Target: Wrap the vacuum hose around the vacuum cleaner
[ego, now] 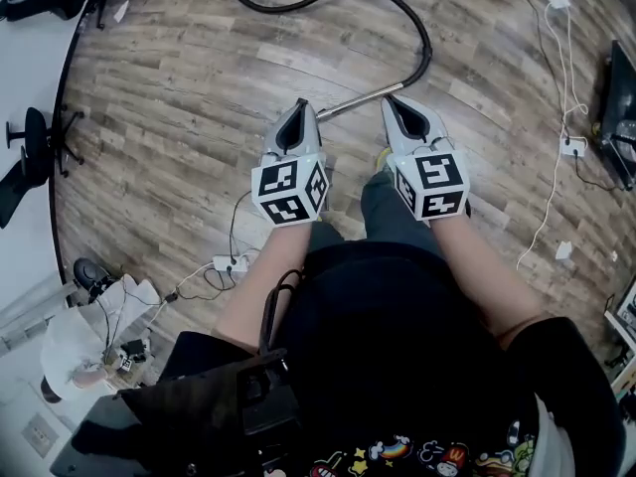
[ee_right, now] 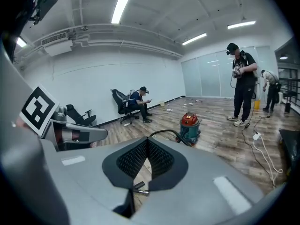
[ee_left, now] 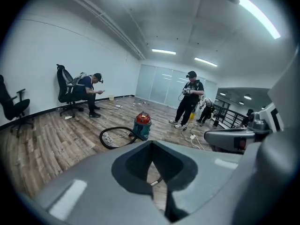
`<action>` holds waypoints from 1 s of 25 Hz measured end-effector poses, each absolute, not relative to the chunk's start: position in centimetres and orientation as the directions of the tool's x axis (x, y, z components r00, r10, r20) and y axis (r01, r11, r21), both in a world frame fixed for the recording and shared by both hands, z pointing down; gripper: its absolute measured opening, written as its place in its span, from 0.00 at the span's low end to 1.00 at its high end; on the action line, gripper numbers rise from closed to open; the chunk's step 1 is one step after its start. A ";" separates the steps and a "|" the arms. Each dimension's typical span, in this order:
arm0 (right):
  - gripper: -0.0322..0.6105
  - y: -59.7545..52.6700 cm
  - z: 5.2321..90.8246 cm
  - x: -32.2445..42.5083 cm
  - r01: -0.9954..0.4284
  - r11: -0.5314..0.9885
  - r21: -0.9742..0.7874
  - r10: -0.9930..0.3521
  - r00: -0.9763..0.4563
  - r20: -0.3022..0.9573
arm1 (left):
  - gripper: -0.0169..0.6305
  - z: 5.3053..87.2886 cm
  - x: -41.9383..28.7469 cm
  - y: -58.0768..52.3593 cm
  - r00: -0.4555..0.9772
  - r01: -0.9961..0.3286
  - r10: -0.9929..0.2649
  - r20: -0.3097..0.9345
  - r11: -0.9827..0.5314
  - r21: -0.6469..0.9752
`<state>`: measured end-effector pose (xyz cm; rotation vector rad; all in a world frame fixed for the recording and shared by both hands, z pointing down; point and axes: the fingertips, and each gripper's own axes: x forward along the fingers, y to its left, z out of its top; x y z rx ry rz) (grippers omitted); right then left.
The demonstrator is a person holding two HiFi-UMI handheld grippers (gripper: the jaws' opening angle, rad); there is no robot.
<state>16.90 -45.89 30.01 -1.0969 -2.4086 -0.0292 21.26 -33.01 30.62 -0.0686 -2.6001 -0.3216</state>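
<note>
Two tools ready, neither loaded: the left gripper (ego: 302, 107) and the right gripper (ego: 391, 100) have jaws closed tip to tip on nothing. The metal wand (ego: 358, 100) lies on the floor between their tips, slanting away to the right. The black hose (ego: 425, 43) curls on toward the vacuum cleaner (ee_left: 142, 124), well ahead. The right gripper looks nearer the hose.

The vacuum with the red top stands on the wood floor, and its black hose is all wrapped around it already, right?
Not quite. The hose is not wrapped around the vacuum yet. It lies in a loose loop on the wood floor beside it, as the left gripper view shows. The rest is right: the vacuum has a red top and stands on the wood floor.
</note>
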 end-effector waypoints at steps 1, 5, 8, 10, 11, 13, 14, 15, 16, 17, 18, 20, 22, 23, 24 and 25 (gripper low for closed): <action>0.09 -46.1 30.5 16.0 0.716 0.673 -0.185 0.707 -0.549 0.446 | 0.03 31.1 20.5 -33.5 -0.861 0.117 -0.010 0.508 0.969 0.217; 0.09 -45.9 32.7 14.5 0.724 0.658 -0.206 0.715 -0.516 0.471 | 0.03 33.3 19.3 -34.7 -0.841 0.137 -0.018 0.541 0.960 0.246; 0.09 -44.9 34.1 14.4 0.736 0.645 -0.207 0.719 -0.492 0.491 | 0.03 35.4 18.6 -34.1 -0.828 0.162 -0.017 0.560 0.949 0.269; 0.09 -44.2 35.2 14.6 0.742 0.638 -0.204 0.718 -0.478 0.507 | 0.03 37.1 18.5 -33.6 -0.817 0.179 -0.021 0.576 0.941 0.287; 0.09 -43.8 35.8 14.7 0.745 0.636 -0.202 0.716 -0.471 0.516 | 0.03 38.1 18.6 -33.3 -0.809 0.191 -0.021 0.587 0.936 0.296; 0.09 -43.0 37.3 14.8 0.747 0.635 -0.197 0.708 -0.461 0.535 | 0.03 40.4 19.0 -32.5 -0.788 0.223 -0.022 0.616 0.922 0.318; 0.09 -42.6 38.2 14.8 0.746 0.637 -0.195 0.702 -0.458 0.546 | 0.03 41.7 19.2 -32.2 -0.777 0.236 -0.026 0.629 0.915 0.328; 0.09 -42.2 39.3 14.8 0.744 0.640 -0.192 0.695 -0.454 0.557 | 0.03 43.2 19.4 -31.9 -0.767 0.244 -0.032 0.641 0.909 0.337; 0.09 -41.9 40.5 14.9 0.744 0.642 -0.187 0.689 -0.452 0.567 | 0.03 44.7 19.5 -31.7 -0.758 0.247 -0.041 0.651 0.905 0.345; 0.09 -41.6 41.8 14.9 0.743 0.644 -0.182 0.683 -0.452 0.574 | 0.03 46.3 19.6 -31.5 -0.751 0.250 -0.049 0.658 0.902 0.352; 0.09 -41.3 43.2 14.9 0.741 0.648 -0.178 0.677 -0.453 0.580 | 0.03 48.1 19.5 -31.3 -0.746 0.253 -0.056 0.664 0.898 0.360; 0.09 -40.9 46.6 14.8 0.732 0.659 -0.174 0.664 -0.457 0.592 | 0.03 52.0 19.4 -30.9 -0.736 0.268 -0.065 0.674 0.887 0.377; 0.09 -40.5 50.6 14.6 0.721 0.671 -0.174 0.653 -0.462 0.600 | 0.03 56.6 19.0 -30.4 -0.728 0.286 -0.067 0.683 0.874 0.392; 0.09 -40.3 52.7 14.3 0.715 0.676 -0.176 0.649 -0.465 0.602 | 0.03 59.1 18.7 -30.1 -0.725 0.295 -0.067 0.686 0.869 0.397; 0.09 -40.0 55.0 14.1 0.710 0.682 -0.179 0.645 -0.468 0.604 | 0.03 61.8 18.4 -29.8 -0.722 0.305 -0.064 0.689 0.865 0.399; 0.09 -39.8 57.2 14.0 0.706 0.685 -0.181 0.643 -0.468 0.606 | 0.03 64.6 18.2 -29.5 -0.717 0.316 -0.057 0.694 0.861 0.398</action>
